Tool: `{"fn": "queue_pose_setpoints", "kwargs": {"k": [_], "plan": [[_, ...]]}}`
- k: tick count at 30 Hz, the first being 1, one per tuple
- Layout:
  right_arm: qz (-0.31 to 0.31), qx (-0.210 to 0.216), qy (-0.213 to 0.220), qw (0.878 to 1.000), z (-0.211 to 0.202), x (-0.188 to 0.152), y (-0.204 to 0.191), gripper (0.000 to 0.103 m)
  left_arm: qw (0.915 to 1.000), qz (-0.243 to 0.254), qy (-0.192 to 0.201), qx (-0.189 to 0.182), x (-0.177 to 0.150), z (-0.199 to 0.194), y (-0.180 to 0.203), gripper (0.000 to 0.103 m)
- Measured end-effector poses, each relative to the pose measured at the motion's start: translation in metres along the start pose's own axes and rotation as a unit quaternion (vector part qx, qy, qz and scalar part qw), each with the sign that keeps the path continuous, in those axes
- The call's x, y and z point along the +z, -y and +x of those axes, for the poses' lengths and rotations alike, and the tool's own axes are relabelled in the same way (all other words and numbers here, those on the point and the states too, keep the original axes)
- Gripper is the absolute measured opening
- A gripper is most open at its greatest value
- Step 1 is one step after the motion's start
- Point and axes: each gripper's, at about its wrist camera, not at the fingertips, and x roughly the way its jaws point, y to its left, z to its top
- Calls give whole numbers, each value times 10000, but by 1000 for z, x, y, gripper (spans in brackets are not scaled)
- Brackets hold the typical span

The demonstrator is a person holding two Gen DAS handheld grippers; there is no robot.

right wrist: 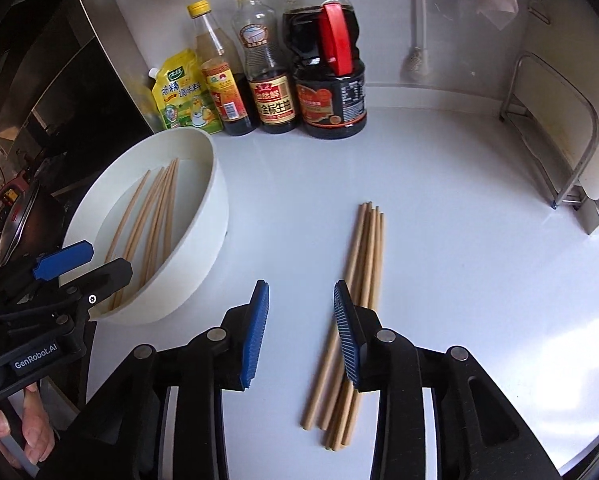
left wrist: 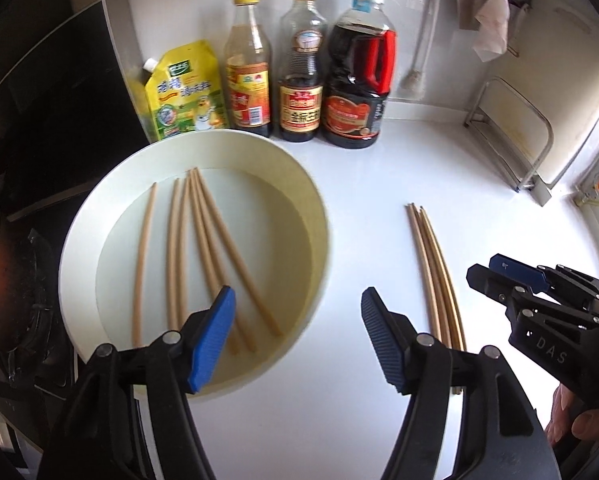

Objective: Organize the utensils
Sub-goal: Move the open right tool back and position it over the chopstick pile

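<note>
A white round basin [left wrist: 99,216] sits on the white counter at the left and holds several wooden chopsticks [left wrist: 203,248]; it also shows in the right wrist view [right wrist: 203,216] with the chopsticks [right wrist: 155,216] inside. A bundle of several chopsticks [left wrist: 435,268] lies on the counter to its right, also in the right wrist view [right wrist: 363,280]. My left gripper [left wrist: 297,312] is open and empty above the basin's near right rim. My right gripper [right wrist: 301,320] is open and empty just left of the bundle; it shows from the side in the left wrist view [left wrist: 499,270].
Three sauce bottles [left wrist: 301,64] and a yellow seasoning pouch [left wrist: 183,92] stand at the back wall. A metal rack [left wrist: 511,136] with a cutting board is at the right. A stove with a pan [left wrist: 3,280] lies left of the basin.
</note>
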Motion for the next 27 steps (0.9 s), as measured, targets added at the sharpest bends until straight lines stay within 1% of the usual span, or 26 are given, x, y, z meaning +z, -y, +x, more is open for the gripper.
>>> {"fn": "queue_pose_setpoints", "kwargs": {"k": [2,3,5,14,16,24,27], "plan": [[63,-37,-7,10000,-2,-4,9,33,10000,58,-13,-35,-1,1,10,69],[96,-51,-11,9999,-3,-7,13,34,10000,72,-21,-53,-1,1,14,72],[156,-82,-21,9998,-7,-10,22,37,9999,115,-30,-88,-3,1,23,73],[386,-160,-76,9991,-14,-23,50,39,9992,363,-127,47,-13,8,54,79],[384,-169,-83,9991,-14,-25,52,39,9991,400,-139,92,-16,9,57,83],[394,-165,-189,9989,-5,-31,63,41,9987,380,-274,179,-23,21,65,85],[392,-160,-229,9988,1,-34,66,42,9989,349,-246,188,-24,24,67,85]]}}
